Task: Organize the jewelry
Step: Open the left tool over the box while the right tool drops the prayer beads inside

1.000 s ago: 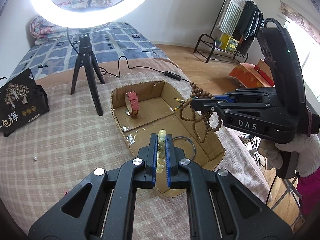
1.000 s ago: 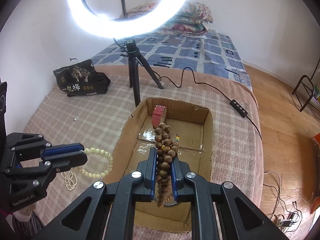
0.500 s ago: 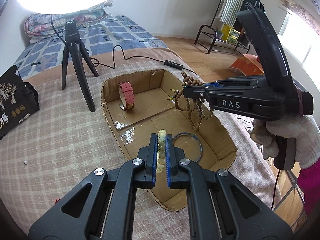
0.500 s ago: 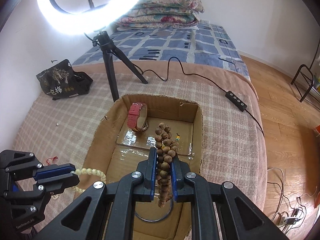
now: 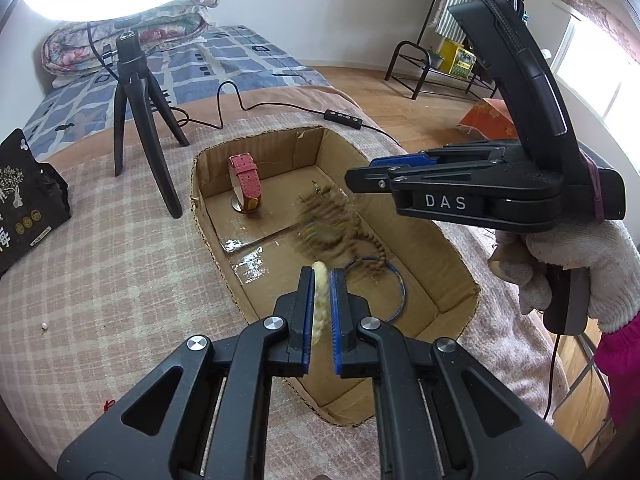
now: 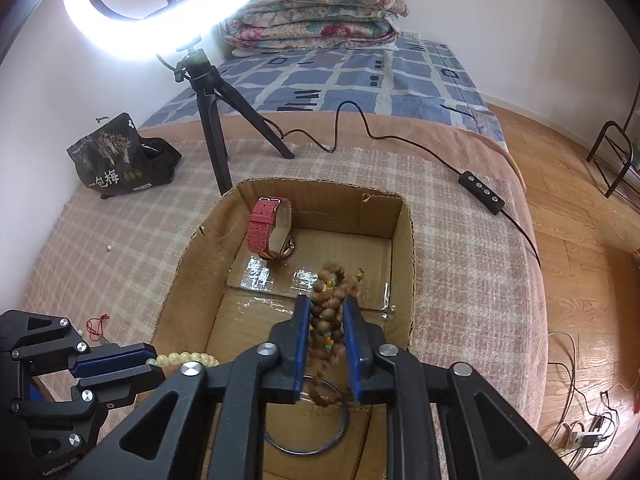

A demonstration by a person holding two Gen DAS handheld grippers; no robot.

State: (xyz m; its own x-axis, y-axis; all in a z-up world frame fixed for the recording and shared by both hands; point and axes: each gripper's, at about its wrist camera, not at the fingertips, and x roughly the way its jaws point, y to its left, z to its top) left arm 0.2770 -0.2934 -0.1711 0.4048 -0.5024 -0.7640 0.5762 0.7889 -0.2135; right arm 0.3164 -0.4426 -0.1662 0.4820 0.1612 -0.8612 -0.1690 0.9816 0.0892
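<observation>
An open cardboard box (image 5: 456, 248) (image 6: 404, 240) lies on the checked blanket. In it stand a red watch (image 5: 246, 182) (image 6: 268, 232) and a thin blue bangle (image 5: 394, 280) (image 6: 308, 444). My left gripper (image 5: 320, 304) is shut on a cream bead bracelet (image 5: 319, 300) (image 6: 182, 359) over the box's near edge. My right gripper (image 6: 327, 344) (image 5: 360, 178) is open above the box. The brown bead strand (image 5: 332, 226) (image 6: 330, 320) is blurred, falling between and below its fingers.
A ring light on a black tripod (image 5: 136, 120) (image 6: 212, 120) stands behind the box, its cable and switch (image 6: 480, 192) trailing right. A black snack bag (image 5: 24, 200) (image 6: 120, 160) lies at left. A red cord (image 6: 96, 326) and a small white bead (image 5: 44, 325) lie on the blanket.
My right gripper has opened and let go of the brown bead strand, which drops into the box. Both grippers have moved closer over the box.
</observation>
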